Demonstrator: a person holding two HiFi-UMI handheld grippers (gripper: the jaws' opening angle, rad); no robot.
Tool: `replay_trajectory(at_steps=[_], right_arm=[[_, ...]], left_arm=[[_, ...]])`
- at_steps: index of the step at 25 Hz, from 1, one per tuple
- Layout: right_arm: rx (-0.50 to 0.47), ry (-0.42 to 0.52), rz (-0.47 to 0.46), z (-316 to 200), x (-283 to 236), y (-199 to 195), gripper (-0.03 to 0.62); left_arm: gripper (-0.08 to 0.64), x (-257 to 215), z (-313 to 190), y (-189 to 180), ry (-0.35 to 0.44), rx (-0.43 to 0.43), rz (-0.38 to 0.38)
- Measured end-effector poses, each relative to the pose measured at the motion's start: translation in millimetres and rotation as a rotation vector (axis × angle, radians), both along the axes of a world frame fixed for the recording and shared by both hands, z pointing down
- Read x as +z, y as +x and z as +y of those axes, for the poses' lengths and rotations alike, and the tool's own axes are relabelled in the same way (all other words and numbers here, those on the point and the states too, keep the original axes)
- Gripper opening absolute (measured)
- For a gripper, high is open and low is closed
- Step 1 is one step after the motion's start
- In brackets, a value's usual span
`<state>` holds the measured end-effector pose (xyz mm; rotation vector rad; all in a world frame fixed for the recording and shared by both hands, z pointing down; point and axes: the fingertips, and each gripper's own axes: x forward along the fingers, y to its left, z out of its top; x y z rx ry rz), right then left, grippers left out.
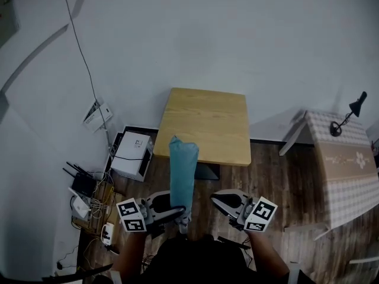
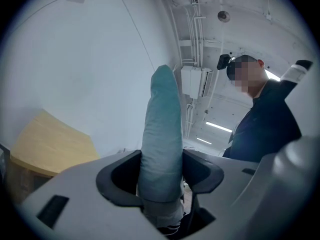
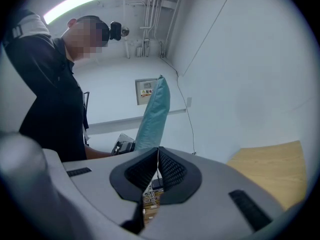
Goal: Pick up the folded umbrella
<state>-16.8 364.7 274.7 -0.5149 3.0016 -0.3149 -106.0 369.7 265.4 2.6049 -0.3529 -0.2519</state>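
Observation:
The folded umbrella is in a teal sleeve and stands upright in the air in front of the wooden table. My left gripper is shut on its lower end. In the left gripper view the teal umbrella fills the gap between the dark pads, which press on both its sides. My right gripper hovers a little to the right of the umbrella, jaws shut with nothing between them. The right gripper view shows the umbrella beyond its closed tips.
A white box sits on the floor left of the table, with routers and cables nearer the wall. A second table with a checked cloth and a black lamp stands at the right. The floor is dark wood.

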Motion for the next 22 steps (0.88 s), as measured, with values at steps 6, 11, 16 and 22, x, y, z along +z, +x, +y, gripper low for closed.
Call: replay_trajectory(at_steps=[6,11,16,22], right_arm=[[-0.044,0.004,0.014,14.3,8.4,9.0,0.018],[-0.017,-0.018,-0.004,22.5,17.5,23.7,0.020],[0.016,-0.030,-0.007,27.0,22.0,45.9,0.020],[0.039,-0.038,-0.012,26.4,22.6,60.8,0.020]], left_arm=[[0.255,7.6,10.5,19.6,-0.014,-0.003,-0.044],[0.255,15.1,18.0,31.6,-0.024,0.000,-0.058],[0.256,20.9,22.7,51.4,-0.034,0.019,-0.072],[0.256,22.9,19.7,62.8,-0.030,0.007,-0.065]])
